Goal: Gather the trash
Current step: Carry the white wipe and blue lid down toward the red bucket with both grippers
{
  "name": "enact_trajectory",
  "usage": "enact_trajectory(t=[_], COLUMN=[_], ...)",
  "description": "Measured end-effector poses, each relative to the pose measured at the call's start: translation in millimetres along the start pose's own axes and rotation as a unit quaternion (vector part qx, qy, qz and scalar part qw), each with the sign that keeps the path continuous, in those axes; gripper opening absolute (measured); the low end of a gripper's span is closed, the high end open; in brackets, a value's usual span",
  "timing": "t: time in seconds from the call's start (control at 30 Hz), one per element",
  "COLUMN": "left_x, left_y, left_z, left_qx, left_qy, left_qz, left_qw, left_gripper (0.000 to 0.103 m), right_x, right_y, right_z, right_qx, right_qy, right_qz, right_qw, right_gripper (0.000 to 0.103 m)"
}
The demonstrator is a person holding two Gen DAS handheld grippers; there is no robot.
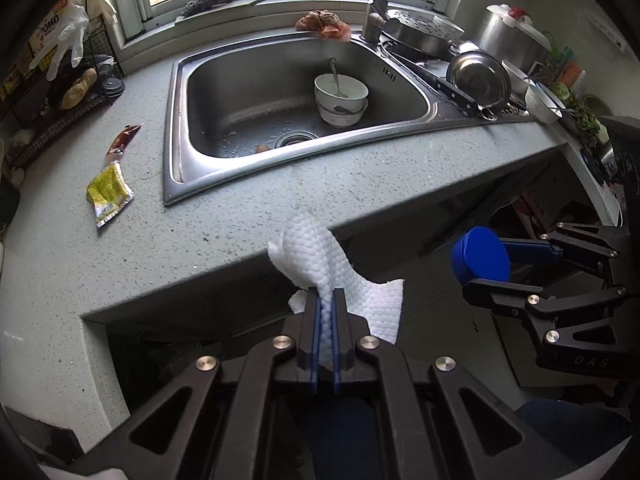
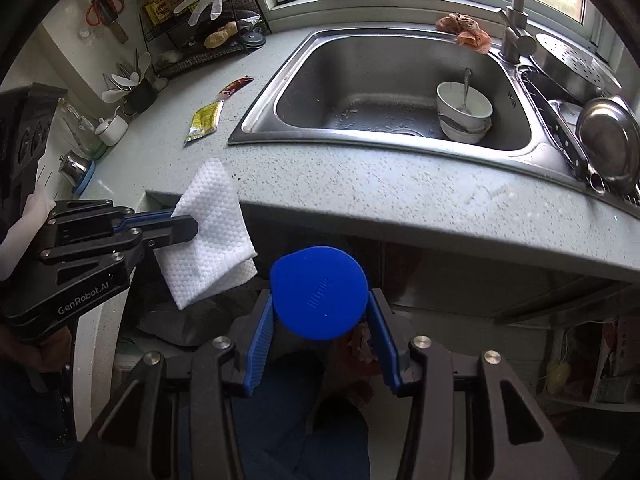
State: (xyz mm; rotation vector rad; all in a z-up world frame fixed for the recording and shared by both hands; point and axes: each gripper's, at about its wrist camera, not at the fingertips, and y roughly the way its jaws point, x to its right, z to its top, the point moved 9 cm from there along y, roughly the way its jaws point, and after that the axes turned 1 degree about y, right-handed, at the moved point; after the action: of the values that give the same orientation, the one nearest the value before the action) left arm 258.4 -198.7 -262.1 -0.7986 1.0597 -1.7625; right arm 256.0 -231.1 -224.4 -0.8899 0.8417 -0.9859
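Note:
My left gripper (image 1: 326,292) is shut on a crumpled white paper towel (image 1: 320,260), held off the counter's front edge; the same gripper (image 2: 188,222) and paper towel (image 2: 212,236) show at the left of the right wrist view. My right gripper (image 2: 320,300) is shut on a round blue lid (image 2: 319,298), also in front of the counter; that gripper (image 1: 466,274) and blue lid (image 1: 480,254) appear at the right of the left wrist view. A yellow sachet (image 1: 108,192) (image 2: 205,120) and a dark red sachet (image 1: 124,140) (image 2: 236,86) lie on the speckled counter (image 1: 260,200) left of the sink.
The steel sink (image 1: 180,120) (image 2: 320,52) holds stacked white bowls (image 1: 341,98) with a spoon. A crumpled orange wrapper (image 1: 324,22) sits behind it by the tap (image 1: 378,4). Pans and a knife fill the drainer (image 1: 472,80). A wire rack (image 1: 72,92) stands at the left.

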Motion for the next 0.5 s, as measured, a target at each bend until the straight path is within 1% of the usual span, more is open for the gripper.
enact_trajectory(t=[0.17,0.3,0.37,0.43,0.5], left_x=[30.7,48.3,54.1,58.4,64.0], left_y=[30.4,54.4,71.4,92.1,109.6], left_z=[-17.8,-31.6,-38.9,-48.3,-56.1], left_qx=[-0.041,-0.067,-0.082,-0.105,-0.118], left_qy=[0.026,0.039,0.042,0.044,0.045], left_qz=[-0.021,-0.035,-0.044,-0.048,-0.055], left_qw=[0.9986,0.9964,0.9948,0.9924,0.9904], left_gripper=[0.004,0.004,0.004,0.004,0.004], right_x=[25.1,38.2,45.0,51.7,59.4], right_y=[10.5,22.5,30.5,41.9,54.0], right_z=[-35.6,-55.2,-64.0,-75.5,-86.9], right_qx=[-0.027,-0.042,-0.047,-0.059,-0.070], right_qy=[0.043,0.063,0.072,0.085,0.100], right_qz=[-0.010,-0.017,-0.021,-0.018,-0.018], right_qw=[0.999,0.997,0.996,0.994,0.992], right_gripper=[0.044,0.044,0.044,0.044,0.044])
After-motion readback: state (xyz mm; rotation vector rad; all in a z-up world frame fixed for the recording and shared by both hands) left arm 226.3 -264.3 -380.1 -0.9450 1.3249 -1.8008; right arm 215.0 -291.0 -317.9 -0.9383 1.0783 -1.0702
